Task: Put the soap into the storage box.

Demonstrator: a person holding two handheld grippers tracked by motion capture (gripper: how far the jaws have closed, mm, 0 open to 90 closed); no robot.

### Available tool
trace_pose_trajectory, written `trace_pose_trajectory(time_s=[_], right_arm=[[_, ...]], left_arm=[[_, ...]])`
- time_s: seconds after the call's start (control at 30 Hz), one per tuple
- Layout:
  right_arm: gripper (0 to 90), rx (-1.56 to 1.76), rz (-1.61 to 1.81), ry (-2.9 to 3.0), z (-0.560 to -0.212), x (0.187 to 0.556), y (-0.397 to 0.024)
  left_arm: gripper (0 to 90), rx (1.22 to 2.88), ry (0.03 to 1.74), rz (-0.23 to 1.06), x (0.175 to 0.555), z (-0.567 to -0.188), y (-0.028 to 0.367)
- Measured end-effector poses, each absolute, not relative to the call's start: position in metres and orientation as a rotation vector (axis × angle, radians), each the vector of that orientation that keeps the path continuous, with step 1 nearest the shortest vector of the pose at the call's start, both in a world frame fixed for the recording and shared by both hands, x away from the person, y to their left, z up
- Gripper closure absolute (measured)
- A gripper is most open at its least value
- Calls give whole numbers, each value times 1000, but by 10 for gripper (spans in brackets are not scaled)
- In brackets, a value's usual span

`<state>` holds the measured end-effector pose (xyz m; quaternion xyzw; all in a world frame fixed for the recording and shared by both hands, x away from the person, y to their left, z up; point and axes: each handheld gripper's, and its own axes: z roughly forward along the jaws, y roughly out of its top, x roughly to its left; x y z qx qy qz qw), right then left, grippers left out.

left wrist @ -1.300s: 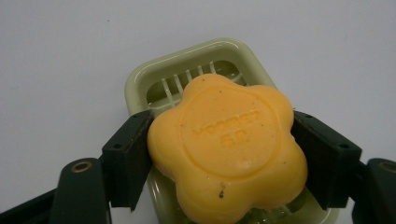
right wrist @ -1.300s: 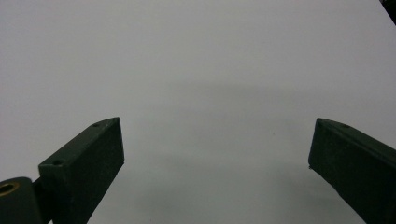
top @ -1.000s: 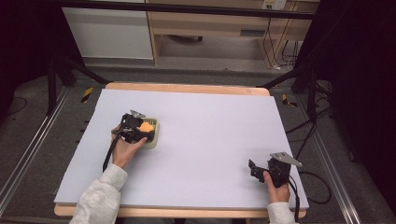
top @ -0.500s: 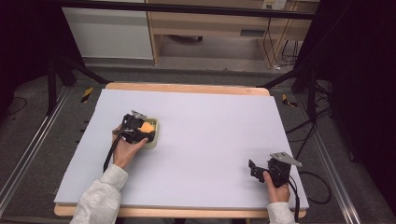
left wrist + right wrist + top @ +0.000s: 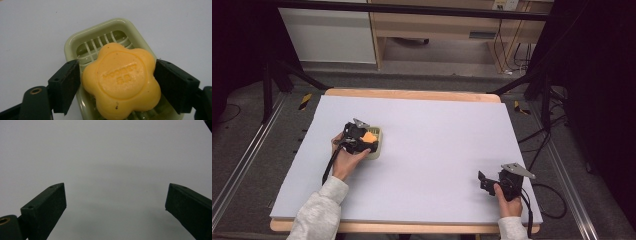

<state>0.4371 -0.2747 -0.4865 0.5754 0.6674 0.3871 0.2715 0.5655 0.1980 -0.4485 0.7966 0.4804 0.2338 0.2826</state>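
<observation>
L gripper (image 5: 117, 82) is clamped on the soap (image 5: 121, 81), an orange-yellow flower-shaped bar w/ embossed lettering on its top face. In the left gripper view both black jaws press the bar's opposite sides: one pad touches its left lobe, the other its right lobe, so the soap sits squarely between them, filling the gap. Bar's far lobes stick out past the jaw tips; its near edge runs off the bottom of that view.

Soap is over the soap dish (image 5: 75, 42), a pale green tray w/ a slotted grate inside. Bar covers the near and middle part of the grate; far slots are bare. Can't tell whether the bar rests on the grate or is held just above it.

In the high view the L gripper (image 5: 362, 139) and soap (image 5: 369, 136) are on the left side of the table (image 5: 452, 130), about mid-depth, w/ the dish (image 5: 377, 145) showing under and to the right of the gripper. Hand wraps the gripper body from the near side.

R gripper (image 5: 115, 202) has jaws spread wide, nothing between them, just bare white tabletop below. In the high view it (image 5: 484, 181) sits at the near right corner, well apart from soap and dish.
</observation>
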Motion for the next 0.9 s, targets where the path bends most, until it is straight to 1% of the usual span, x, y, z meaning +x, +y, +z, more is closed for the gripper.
trace_pose_trajectory(time_s=[0.5,0.9], right_arm=[[39,1549,1046,1799,-486,437,-275],[39,1548,1048,1796,-486,437,-275]], left_arm=[[189,2079,1267,620,560,-439,201],[183,2056,1235,597,545,-429,203]])
